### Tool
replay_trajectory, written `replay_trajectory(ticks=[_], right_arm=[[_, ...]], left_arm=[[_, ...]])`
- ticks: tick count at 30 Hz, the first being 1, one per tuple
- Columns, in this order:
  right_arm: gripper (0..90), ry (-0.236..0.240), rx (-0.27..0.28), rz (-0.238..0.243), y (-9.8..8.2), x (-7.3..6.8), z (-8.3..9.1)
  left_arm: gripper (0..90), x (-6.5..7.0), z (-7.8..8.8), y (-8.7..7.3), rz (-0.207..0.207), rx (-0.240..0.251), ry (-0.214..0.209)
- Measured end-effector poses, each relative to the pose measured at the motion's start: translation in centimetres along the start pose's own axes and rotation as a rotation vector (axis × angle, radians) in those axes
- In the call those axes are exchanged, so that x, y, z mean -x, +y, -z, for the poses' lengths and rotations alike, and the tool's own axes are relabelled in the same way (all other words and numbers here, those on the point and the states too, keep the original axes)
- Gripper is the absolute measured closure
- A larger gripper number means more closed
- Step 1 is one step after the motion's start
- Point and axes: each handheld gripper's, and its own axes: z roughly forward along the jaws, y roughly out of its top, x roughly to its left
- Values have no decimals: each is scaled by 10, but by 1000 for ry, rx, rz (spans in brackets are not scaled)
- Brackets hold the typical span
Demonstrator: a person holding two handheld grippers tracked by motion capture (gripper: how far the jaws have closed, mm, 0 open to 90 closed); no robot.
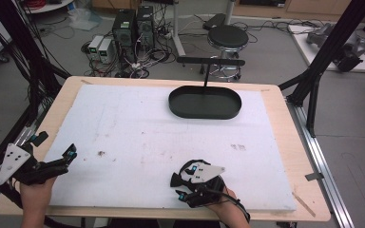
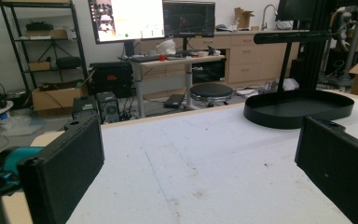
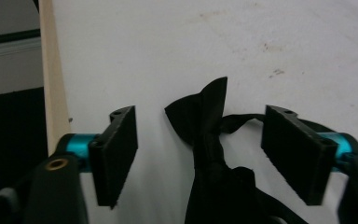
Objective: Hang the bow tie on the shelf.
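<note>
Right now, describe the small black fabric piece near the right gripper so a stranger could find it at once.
Start from the white foam sheet that covers the wooden table, and go to its near edge, right of centre, where the right gripper sits. Between its open jaws lies a black bow tie with a thin strap. It is soft, knotted cloth, unlike the rigid black oval tray at the far side.

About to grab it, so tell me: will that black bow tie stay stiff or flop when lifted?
The bow tie is probably floppy: its cloth wings look creased and a thin strap trails loose. It is likely light. The right tool, jaws open around it, may bunch it.
</note>
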Motion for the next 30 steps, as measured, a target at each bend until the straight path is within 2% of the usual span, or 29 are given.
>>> replay_trajectory(ticks=[7, 12, 16, 18, 20, 23, 27, 30], right_arm=[[518, 18, -33, -6, -3, -1, -4], [686, -5, -30, -45, -5, 2, -2], [743, -13, -26, -79, -7, 2, -1], [756, -23, -28, -81, -7, 1, -2], [762, -49, -23, -70, -7, 0, -1], [762, -92, 25, -55, -6, 0, 4], [761, -182, 106, -13, 1, -2, 18], [760, -266, 160, 34, 9, -2, 30]], left_arm=[[17, 0, 0, 0, 2, 0, 1], [17, 1, 0, -1, -1, -2, -3], [17, 1, -1, -1, 0, -6, -5], [17, 1, -1, -2, 0, -6, -5], [17, 1, -2, -2, 0, -6, -6], [17, 1, -2, -2, 0, -7, -5], [17, 1, -2, -3, 3, -9, -4], [17, 1, -2, -2, 1, -8, -4]])
